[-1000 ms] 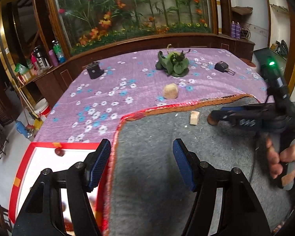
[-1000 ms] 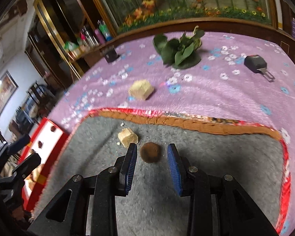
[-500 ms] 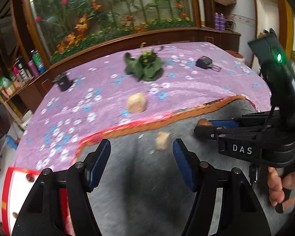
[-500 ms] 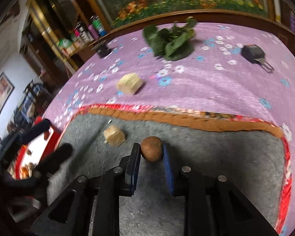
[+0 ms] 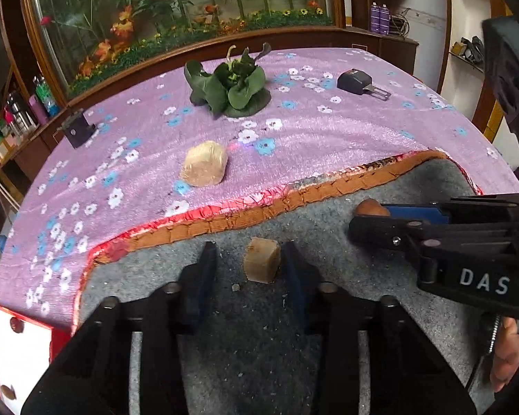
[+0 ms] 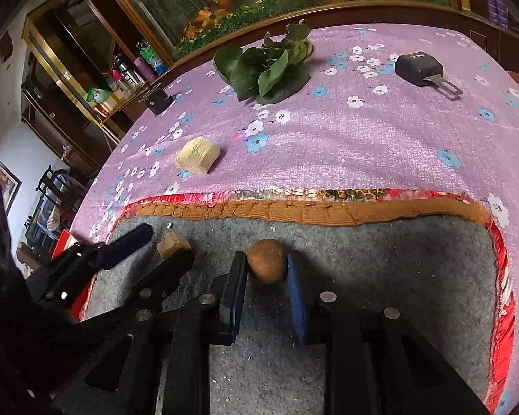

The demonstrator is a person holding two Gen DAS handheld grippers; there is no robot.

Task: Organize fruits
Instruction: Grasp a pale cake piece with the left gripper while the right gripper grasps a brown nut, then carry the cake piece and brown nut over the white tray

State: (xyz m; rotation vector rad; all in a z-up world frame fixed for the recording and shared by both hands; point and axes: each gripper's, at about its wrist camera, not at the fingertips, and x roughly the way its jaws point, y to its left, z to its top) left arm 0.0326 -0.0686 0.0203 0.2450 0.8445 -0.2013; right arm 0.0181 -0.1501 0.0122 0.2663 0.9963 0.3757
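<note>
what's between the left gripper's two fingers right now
A small tan cube sits on the grey mat between the open fingers of the left gripper, apparently touching neither. The left wrist view shows it best.

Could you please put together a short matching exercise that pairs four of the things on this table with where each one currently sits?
Things:
1. round brown fruit
2. small tan cube
3. larger tan block
4. leafy green bunch

Places:
A. far side of the purple flowered cloth, near the wooden ledge
B. on the grey mat, between the fingers of the left gripper
C. on the purple cloth, just beyond the mat's orange border
D. on the grey mat, between the fingers of the right gripper

Pairs: 1-D, 2-B, 3-C, 4-A
</note>
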